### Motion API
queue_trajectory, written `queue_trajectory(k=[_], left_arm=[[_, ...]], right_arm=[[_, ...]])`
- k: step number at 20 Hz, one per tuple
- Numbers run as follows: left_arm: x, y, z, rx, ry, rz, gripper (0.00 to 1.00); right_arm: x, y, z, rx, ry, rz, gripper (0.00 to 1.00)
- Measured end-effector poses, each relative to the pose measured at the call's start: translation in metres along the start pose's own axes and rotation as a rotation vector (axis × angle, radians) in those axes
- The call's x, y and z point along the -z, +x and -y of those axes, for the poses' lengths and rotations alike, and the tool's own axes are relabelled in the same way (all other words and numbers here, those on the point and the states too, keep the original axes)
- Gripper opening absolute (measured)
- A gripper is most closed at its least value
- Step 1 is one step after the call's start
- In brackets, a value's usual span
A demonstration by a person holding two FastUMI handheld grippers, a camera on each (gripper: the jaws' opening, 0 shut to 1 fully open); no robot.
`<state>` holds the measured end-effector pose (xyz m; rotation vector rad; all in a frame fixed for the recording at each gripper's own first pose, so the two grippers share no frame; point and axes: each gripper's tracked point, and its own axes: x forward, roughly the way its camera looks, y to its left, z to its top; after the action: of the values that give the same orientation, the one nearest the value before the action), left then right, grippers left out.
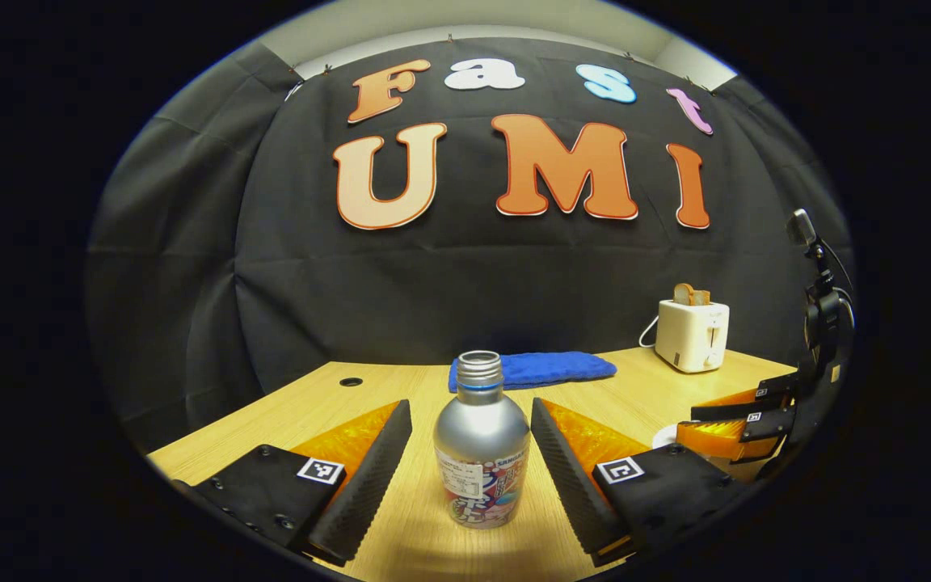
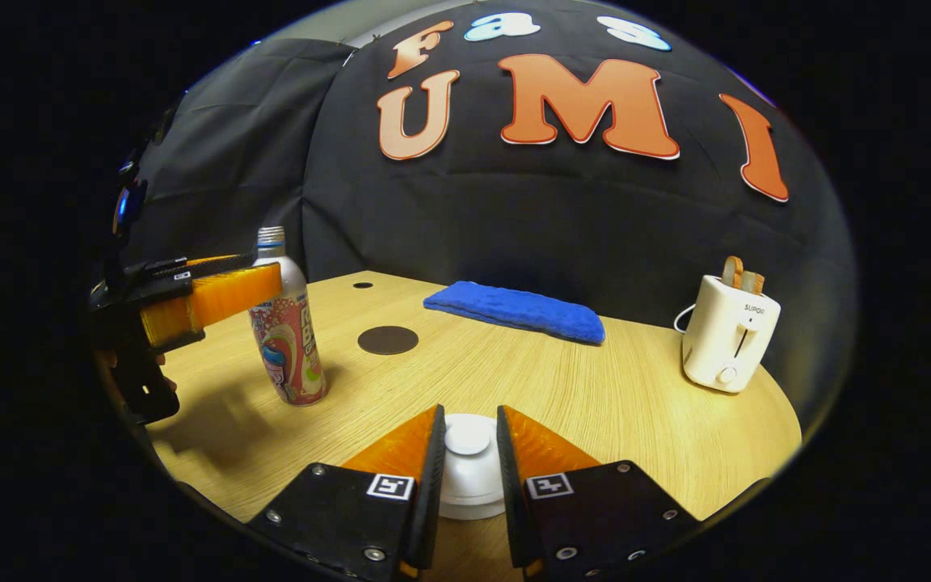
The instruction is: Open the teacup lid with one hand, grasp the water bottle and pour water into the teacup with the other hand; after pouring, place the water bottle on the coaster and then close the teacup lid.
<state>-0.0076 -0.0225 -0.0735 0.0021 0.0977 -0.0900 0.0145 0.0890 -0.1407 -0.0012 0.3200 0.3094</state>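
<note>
The left gripper (image 1: 469, 461) straddles the bottle (image 1: 482, 457), its fingers spread with a gap on each side, so nothing is clamped; lined up like this, I'd say it is set to close on the body. The bottle stands upright and uncapped near the table's (image 2: 595, 404) left side, with the dark coaster (image 2: 388, 339) just beyond it. The right gripper (image 2: 468, 453) brackets the white lid (image 2: 468, 440) on the near table edge; its fingers sit tight beside the knob, but I cannot tell whether they pinch it. The cup under the lid is hidden. Pouring looks to be waiting on the lid.
</note>
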Motion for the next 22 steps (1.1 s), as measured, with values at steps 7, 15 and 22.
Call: queue_trajectory(k=[7,15,22], left_arm=[[0.015,0.003,0.011,0.018,0.020,-0.033,1.00],[0.052,0.015,0.009,0.002,-0.001,-0.139,0.98],[0.087,0.019,0.006,0.004,-0.033,-0.252,0.99]], right_arm=[[-0.004,-0.001,0.005,0.005,0.015,0.006,0.24],[-0.030,-0.021,0.027,0.045,0.037,0.070,0.24],[-0.041,-0.042,0.061,0.116,0.052,0.109,0.24]])
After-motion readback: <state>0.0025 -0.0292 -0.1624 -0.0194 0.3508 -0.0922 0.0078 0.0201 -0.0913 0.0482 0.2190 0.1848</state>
